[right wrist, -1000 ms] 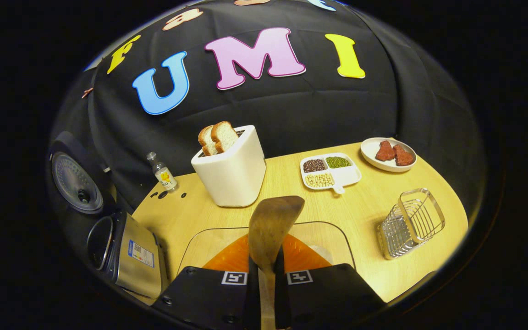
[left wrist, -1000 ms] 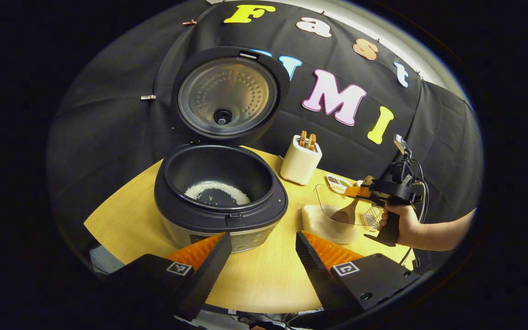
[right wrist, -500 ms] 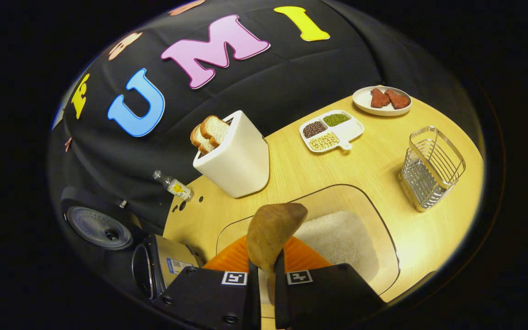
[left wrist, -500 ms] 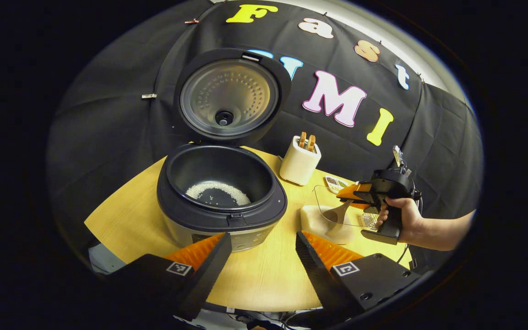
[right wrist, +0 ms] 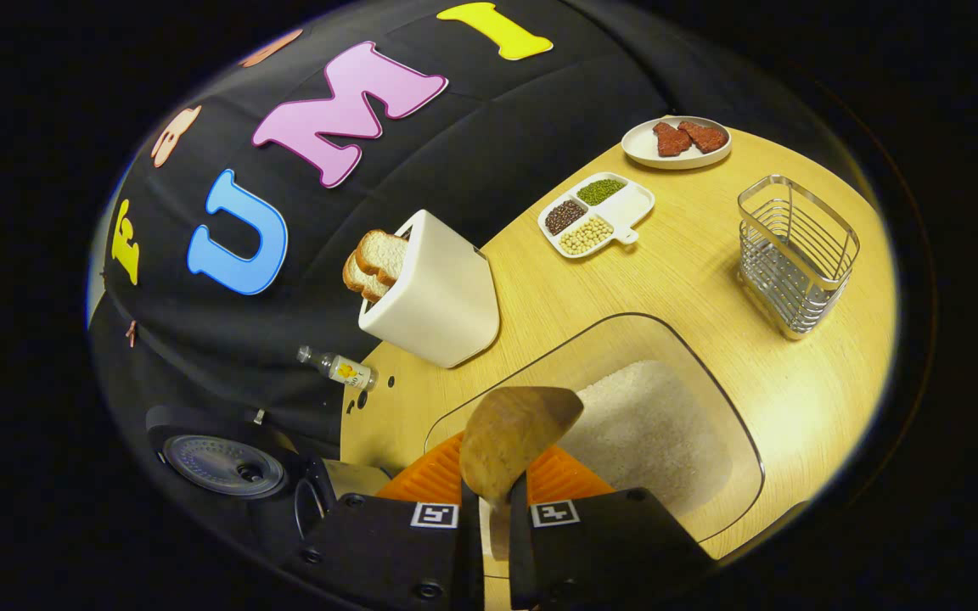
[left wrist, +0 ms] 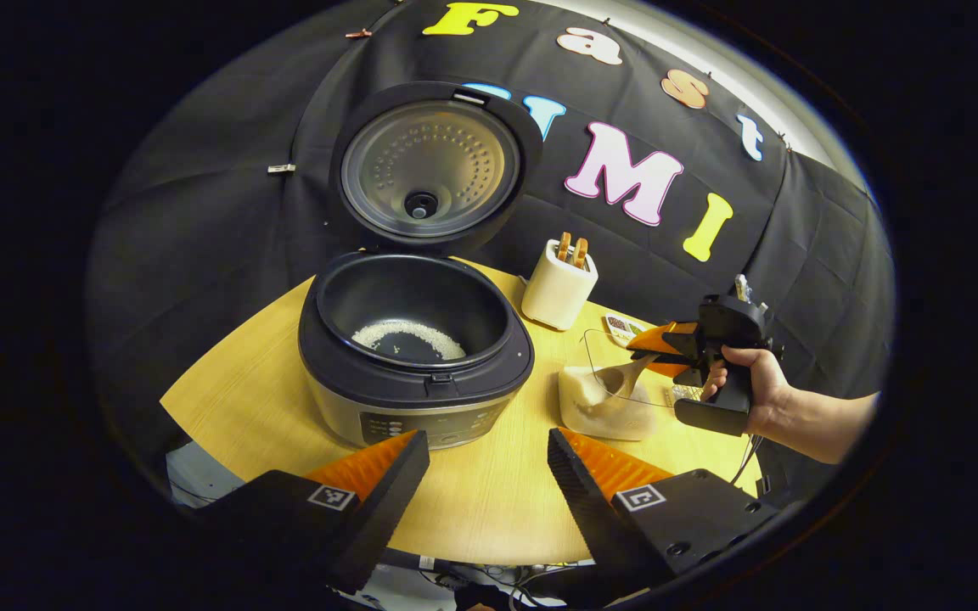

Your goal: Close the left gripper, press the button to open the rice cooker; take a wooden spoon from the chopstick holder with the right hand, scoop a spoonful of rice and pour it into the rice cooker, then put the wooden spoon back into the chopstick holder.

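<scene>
The right tongs (right wrist: 489, 518) are clamped narrow on the handle of the brown wooden spoon (right wrist: 513, 441), both fingers pressing it, with the spoon's bowl sticking out ahead of the fingertips over the clear plastic container of white rice (right wrist: 650, 433). In the left gripper view the same right tongs (left wrist: 654, 352) are held by a bare hand (left wrist: 752, 390) wrapped round the grip, forearm coming in from the right, the tool tilted downward so the spoon (left wrist: 625, 378) dips into the rice container (left wrist: 604, 399). The left tongs (left wrist: 489, 475) stand wide apart, holding nothing, hovering low over the near edge of the light wooden desk (left wrist: 489, 518) and facing the black-and-silver rice cooker (left wrist: 417, 373). The cooker's round lid (left wrist: 431, 165) stands upright and open; a thin ring of white rice (left wrist: 408, 338) lies in its dark inner pot. The silver wire chopstick holder (right wrist: 795, 255) stands on the desk to the right of the container, apart from it. Behind the container sit a white toaster with bread slices (right wrist: 429, 284), a white divided dish of beans (right wrist: 595, 216), and a white plate of red meat pieces (right wrist: 676, 142).
</scene>
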A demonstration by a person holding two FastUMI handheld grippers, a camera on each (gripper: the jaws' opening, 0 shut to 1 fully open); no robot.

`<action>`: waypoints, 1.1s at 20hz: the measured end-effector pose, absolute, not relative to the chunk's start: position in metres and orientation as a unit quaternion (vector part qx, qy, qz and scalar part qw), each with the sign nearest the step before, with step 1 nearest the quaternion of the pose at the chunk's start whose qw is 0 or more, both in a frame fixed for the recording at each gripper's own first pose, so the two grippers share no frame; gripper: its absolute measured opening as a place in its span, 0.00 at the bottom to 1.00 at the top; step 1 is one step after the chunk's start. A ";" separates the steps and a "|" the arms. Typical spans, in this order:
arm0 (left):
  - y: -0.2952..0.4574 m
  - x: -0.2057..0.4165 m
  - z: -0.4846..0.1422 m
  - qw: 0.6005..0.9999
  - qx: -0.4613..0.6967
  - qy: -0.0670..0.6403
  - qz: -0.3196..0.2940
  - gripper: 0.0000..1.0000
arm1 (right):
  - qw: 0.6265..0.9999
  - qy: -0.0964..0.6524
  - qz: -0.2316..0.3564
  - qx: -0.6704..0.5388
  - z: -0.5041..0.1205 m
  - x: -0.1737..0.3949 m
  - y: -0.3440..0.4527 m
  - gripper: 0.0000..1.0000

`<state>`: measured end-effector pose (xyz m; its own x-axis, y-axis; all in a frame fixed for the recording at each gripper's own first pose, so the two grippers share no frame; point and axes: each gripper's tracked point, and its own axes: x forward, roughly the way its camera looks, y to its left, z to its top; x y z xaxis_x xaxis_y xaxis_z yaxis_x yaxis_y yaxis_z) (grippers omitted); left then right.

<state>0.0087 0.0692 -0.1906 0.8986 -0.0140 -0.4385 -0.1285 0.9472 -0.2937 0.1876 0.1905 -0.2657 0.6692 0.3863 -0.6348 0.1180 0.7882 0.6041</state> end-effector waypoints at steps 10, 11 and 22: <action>0.065 0.013 -0.177 0.965 -0.152 0.210 0.037 0.95 | 0.860 0.368 0.016 0.352 -0.245 0.196 0.113 0.16; 0.065 0.013 -0.175 0.966 -0.149 0.207 0.036 0.95 | 0.858 0.369 0.016 0.356 -0.243 0.197 0.110 0.16; 0.083 0.004 -0.156 0.971 -0.175 0.157 0.053 0.95 | 0.818 0.361 0.054 0.443 -0.180 0.200 0.146 0.16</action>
